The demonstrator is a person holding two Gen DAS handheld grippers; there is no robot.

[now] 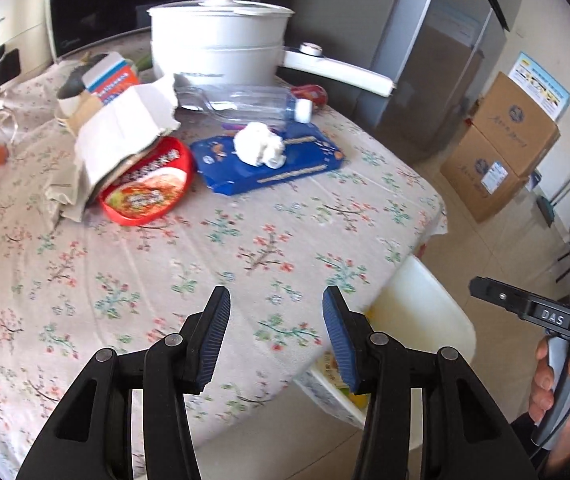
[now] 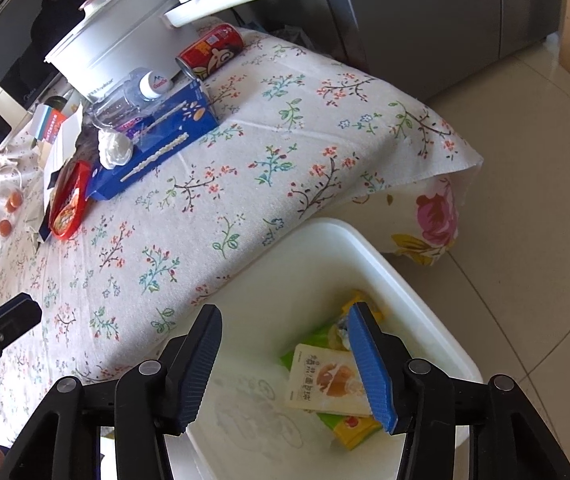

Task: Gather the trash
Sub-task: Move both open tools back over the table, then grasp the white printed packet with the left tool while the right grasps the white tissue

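Clearly both claws hang empty: the left claw point(image 1: 276, 316) has its jaws spread above bare floral cloth, and the right claw point(image 2: 285, 344) is spread over the white plastic bin point(image 2: 417, 316) beside the table point(image 1: 245, 240), where a few glossy snack wrappers point(image 2: 325, 384) already lie. The remaining trash sits well apart from both claws at the far side: a crumpled white tissue point(image 1: 259, 148) resting on a flat blue carton point(image 1: 269, 160), a clear ribbed plastic bottle point(image 1: 245, 106) on its side, a red can point(image 2: 211, 51) also lying down, a shallow red plastic tray point(image 1: 145, 188) half under torn grey cardboard point(image 1: 125, 136). The risks look material: the round bottle and can may roll from a careless nudge, the soft tissue could slip through a loose pinch, and the thin cloth might bunch and drag things. The can seems open at one end, though the view is too warped to be sure.
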